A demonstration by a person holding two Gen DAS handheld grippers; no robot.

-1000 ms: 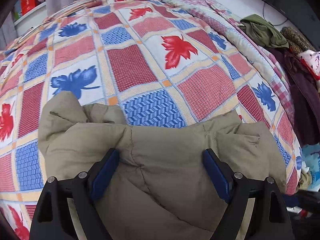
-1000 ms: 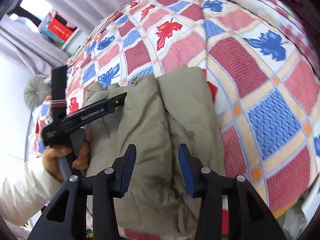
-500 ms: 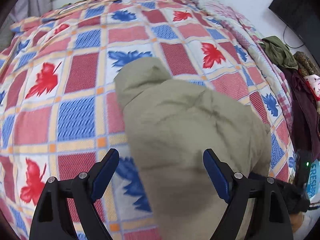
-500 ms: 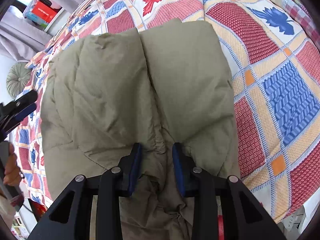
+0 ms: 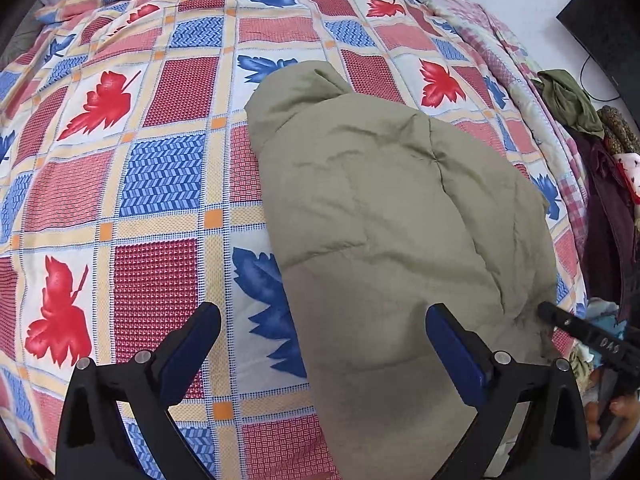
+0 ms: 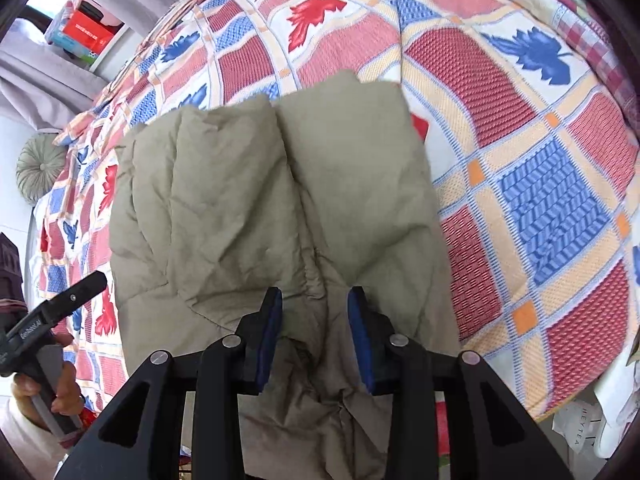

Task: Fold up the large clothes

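The puffy olive-green padded jacket (image 6: 280,208) now lies folded on the checked leaf-print bedspread (image 5: 160,184), ahead of both sets of fingers. The left gripper (image 5: 320,344) has let go (fingers wide apart, empty), while the right gripper (image 6: 314,332) still pinches the bunched near edge, so this fold looks nearly settled.

Bed under checked leaf-print quilt (image 5: 160,184); grey curtain (image 6: 80,80); shelf with boxes (image 6: 84,32); white wall (image 5: 520,8).

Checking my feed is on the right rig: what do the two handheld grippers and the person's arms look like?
Both the left gripper and right gripper are matte black plastic with silver rivets and dark blue finger pads. The side of the left gripper carries white lettering and a grey handle. A white sleeve shows at the left wrist.
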